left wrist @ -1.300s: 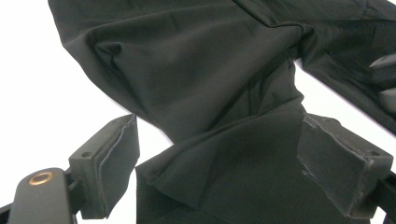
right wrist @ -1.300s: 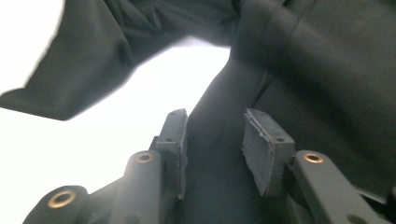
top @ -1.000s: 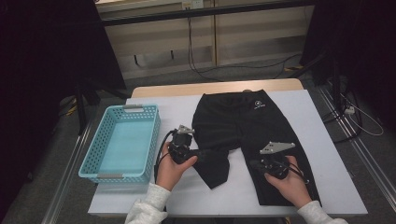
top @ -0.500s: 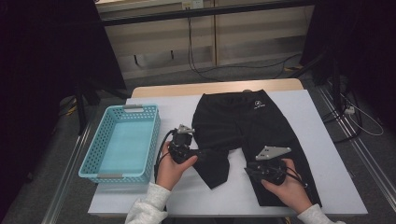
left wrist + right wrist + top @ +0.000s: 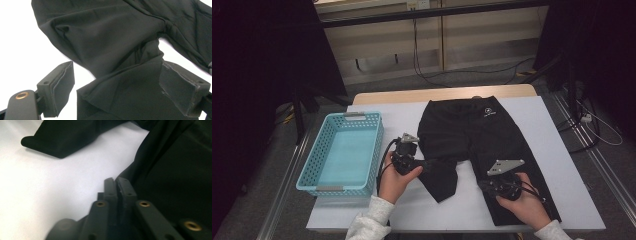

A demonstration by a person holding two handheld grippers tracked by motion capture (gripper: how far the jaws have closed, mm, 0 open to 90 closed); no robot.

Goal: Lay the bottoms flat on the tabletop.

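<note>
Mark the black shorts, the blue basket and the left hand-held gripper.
black shorts (image 5: 492, 132): high view, upper front panel under the logo.
blue basket (image 5: 306, 172): high view, left wall.
left hand-held gripper (image 5: 117, 92): left gripper view, midway between its fingertips.

Black shorts (image 5: 484, 137): dark, smooth fabric, small white logo near waistband. Lies flat on white surface (image 5: 562, 145), waistband at far edge, legs toward person. Leg at high view's right stretched straight to near edge. Other leg folded and bunched, hem turned inward, creases at crotch. In left gripper view, folded fabric (image 5: 120, 75) rumpled, one layer over another. In right gripper view, leg edge (image 5: 175, 177) flat on surface.
</note>
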